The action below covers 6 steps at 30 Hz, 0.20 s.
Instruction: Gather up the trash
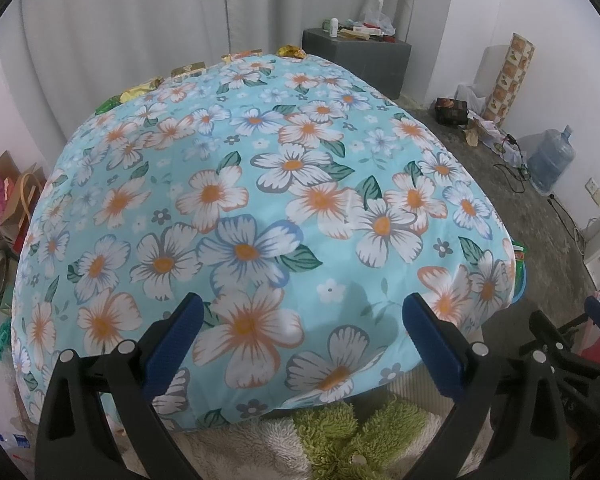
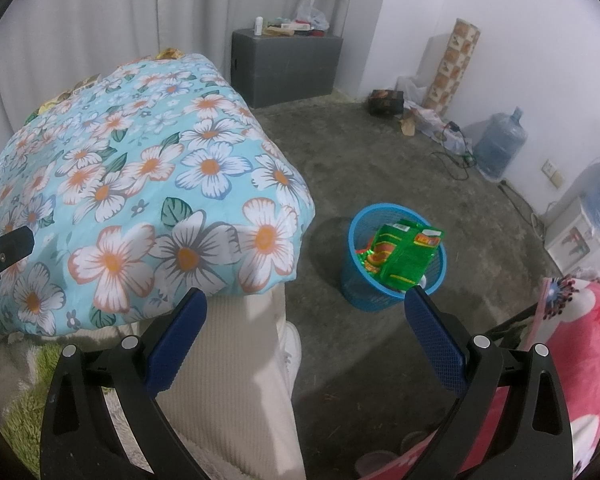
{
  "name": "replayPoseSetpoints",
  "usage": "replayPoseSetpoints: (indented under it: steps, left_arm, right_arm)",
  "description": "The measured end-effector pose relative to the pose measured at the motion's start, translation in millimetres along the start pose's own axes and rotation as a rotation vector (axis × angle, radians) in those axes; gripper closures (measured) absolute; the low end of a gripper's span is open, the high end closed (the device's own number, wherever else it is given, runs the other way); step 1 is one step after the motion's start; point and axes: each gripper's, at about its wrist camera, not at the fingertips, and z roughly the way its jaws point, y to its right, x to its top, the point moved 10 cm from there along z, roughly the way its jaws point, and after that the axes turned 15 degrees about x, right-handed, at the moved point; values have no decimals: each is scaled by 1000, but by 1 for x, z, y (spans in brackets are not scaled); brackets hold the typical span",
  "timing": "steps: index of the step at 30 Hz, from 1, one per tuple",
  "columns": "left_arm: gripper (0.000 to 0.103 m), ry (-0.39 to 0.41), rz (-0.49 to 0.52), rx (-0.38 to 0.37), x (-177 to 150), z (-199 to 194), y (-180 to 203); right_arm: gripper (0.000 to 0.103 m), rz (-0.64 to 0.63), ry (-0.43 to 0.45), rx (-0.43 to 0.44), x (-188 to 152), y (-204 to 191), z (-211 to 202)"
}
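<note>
Both grippers are empty with fingers spread wide; the left gripper (image 1: 302, 322) hangs over the near edge of the table in its flowered tablecloth (image 1: 284, 184), the right gripper (image 2: 306, 318) over the bare floor beside that table.

Far ahead of the left gripper, along the table's far edge, five pieces of trash show: a green wrapper (image 1: 107, 105) at the far left, a crumpled gold wrapper (image 1: 140, 90), a gold packet (image 1: 188, 69), another gold packet (image 1: 240, 55), and a crumpled yellow wrapper (image 1: 292, 52) at the far right; the whole cloth lies between them and the fingers.

One blue mesh basket (image 2: 394, 256) stands on the floor just ahead of the right gripper, towards its right finger; one large green snack bag (image 2: 404, 254) sticks out of it, smaller scraps beneath it too hidden to count.

Further ahead stand one grey cabinet (image 2: 288, 64) with clutter on top, one patterned roll (image 2: 454, 66), and one water jug (image 2: 500, 144); a pink blanket (image 2: 580, 344) crowds the right finger's outer side; a person's cream trouser leg (image 2: 236, 380) sits below the left finger.
</note>
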Motion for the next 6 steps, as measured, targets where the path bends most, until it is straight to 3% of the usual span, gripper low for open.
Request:
replayPoseSetpoints:
  steps: [6]
  left_arm:
    - [6,-3,-1,3,-3,0,-1]
  right_arm:
    - [8,-1,1,1,0,0,0]
